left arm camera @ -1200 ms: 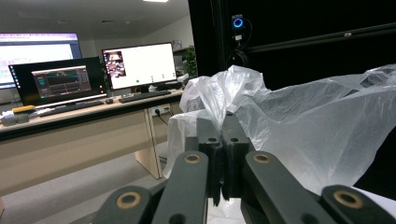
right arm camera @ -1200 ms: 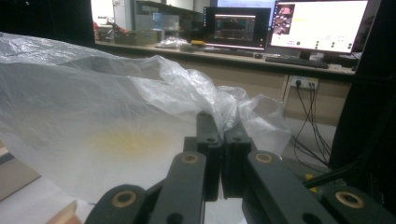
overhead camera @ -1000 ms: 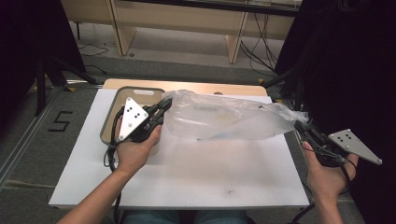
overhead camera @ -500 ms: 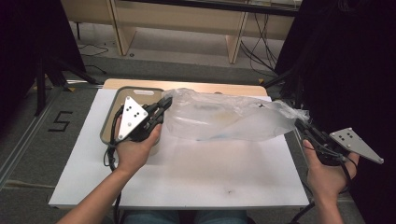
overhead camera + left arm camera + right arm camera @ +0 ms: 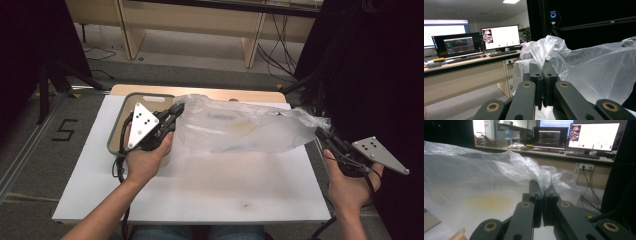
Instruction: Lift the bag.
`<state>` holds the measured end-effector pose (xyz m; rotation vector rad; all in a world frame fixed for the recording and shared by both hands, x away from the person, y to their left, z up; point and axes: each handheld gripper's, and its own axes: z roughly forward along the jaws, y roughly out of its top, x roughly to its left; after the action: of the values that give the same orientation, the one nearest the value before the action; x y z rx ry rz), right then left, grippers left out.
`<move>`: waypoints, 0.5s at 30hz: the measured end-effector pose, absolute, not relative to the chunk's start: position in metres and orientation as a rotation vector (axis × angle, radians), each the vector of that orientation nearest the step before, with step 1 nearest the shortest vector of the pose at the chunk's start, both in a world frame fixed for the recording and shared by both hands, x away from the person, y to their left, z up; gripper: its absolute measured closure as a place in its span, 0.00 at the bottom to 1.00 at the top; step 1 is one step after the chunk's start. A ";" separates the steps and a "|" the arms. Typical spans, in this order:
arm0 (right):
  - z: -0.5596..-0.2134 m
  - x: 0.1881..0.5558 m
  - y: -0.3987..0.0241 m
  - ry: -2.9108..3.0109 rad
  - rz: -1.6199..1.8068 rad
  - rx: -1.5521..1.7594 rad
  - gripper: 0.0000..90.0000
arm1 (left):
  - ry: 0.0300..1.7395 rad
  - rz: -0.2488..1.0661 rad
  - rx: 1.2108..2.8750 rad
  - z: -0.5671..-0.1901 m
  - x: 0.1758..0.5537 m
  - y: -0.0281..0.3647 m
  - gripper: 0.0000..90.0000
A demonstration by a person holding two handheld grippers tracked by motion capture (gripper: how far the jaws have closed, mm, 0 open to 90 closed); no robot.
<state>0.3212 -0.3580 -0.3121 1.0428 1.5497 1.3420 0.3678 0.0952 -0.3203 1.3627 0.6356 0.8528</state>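
Bag [image 5: 245, 131] taut between both tools, bare tabletop [image 5: 200, 185] beneath.

High view: overhead, looks forward and down on the table [image 5: 200, 185].
Gripper views: close, level, sharing the plastic bag [image 5: 596, 75].

The right tool [image 5: 541, 185] has its two black jaws pressed together on a bunched edge of the clear bag [image 5: 474, 180], which spreads from the jaws to the left, with a yellowish patch showing through it left of the jaws. Behind the bag, a long desk [image 5: 564, 160] carries two lit monitors [image 5: 592, 136], and cables [image 5: 589, 192] hang below it, right of the jaws.
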 end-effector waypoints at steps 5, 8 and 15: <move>-0.312 0.323 -0.358 1.546 1.344 1.042 0.98 | 0.637 0.854 1.354 -0.320 0.370 0.094 0.98; -0.312 0.323 -0.358 1.545 1.343 1.043 0.98 | 0.640 0.856 1.353 -0.320 0.370 0.094 0.98; -0.310 0.324 -0.358 1.542 1.344 1.041 0.98 | 0.639 0.856 1.343 -0.317 0.371 0.093 0.98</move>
<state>0.3241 -0.3580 -0.3101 1.0413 1.5418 1.3439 0.3705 0.0926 -0.3174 1.3428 0.6393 0.8555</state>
